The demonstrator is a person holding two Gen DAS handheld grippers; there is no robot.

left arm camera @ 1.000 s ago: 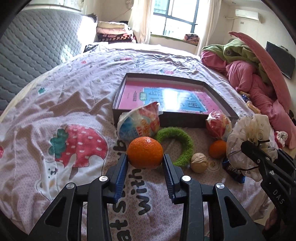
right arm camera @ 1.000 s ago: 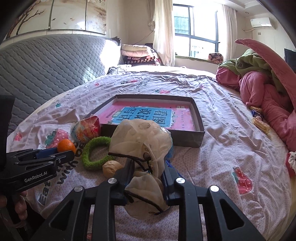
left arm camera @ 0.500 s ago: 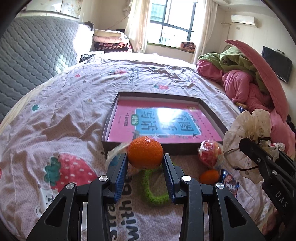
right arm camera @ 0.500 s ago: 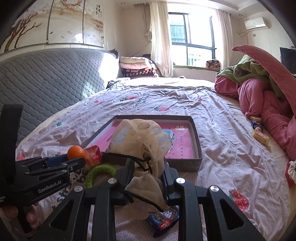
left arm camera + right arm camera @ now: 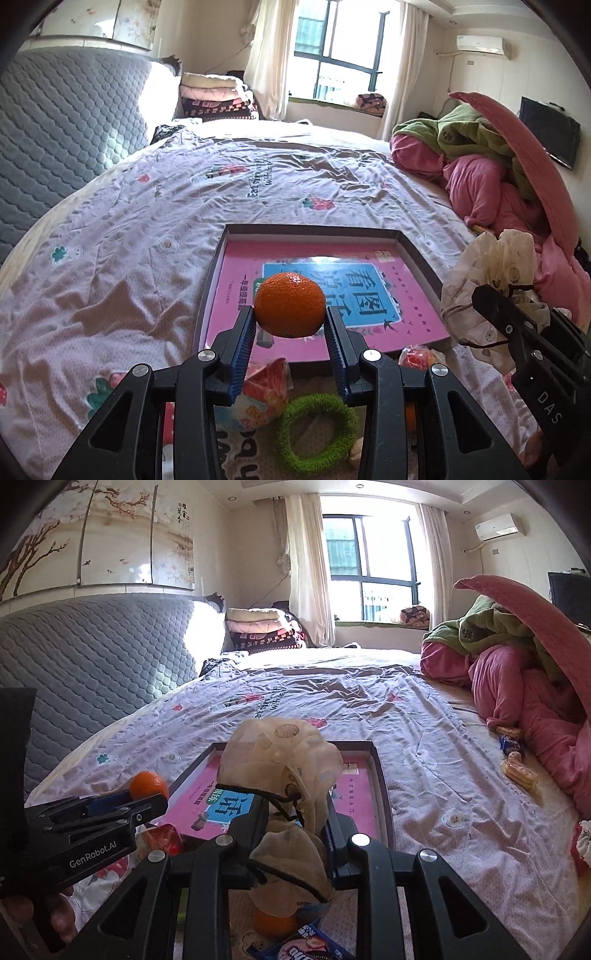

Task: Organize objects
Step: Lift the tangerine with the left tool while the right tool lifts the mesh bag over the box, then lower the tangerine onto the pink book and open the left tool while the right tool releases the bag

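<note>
My left gripper point(image 5: 290, 325) is shut on an orange point(image 5: 290, 304) and holds it in the air over the near edge of a shallow dark box point(image 5: 421, 254) with a pink book in it. The orange also shows in the right wrist view point(image 5: 147, 783). My right gripper point(image 5: 295, 812) is shut on a beige drawstring pouch point(image 5: 280, 760), held above the box point(image 5: 382, 786); the pouch shows at the right of the left wrist view point(image 5: 491, 266).
Below the grippers on the bedsheet lie a green fuzzy ring point(image 5: 314, 432), a snack bag point(image 5: 258, 395), a red wrapped ball point(image 5: 419, 358), a second orange point(image 5: 273, 925) and a pink packet point(image 5: 306, 947). Pink and green bedding point(image 5: 498, 173) is piled at right. A grey headboard point(image 5: 92, 653) stands at left.
Both grippers rose and moved forward toward the box. The orange left the bedsheet and now hangs over the box's near edge; the pouch is higher too.
</note>
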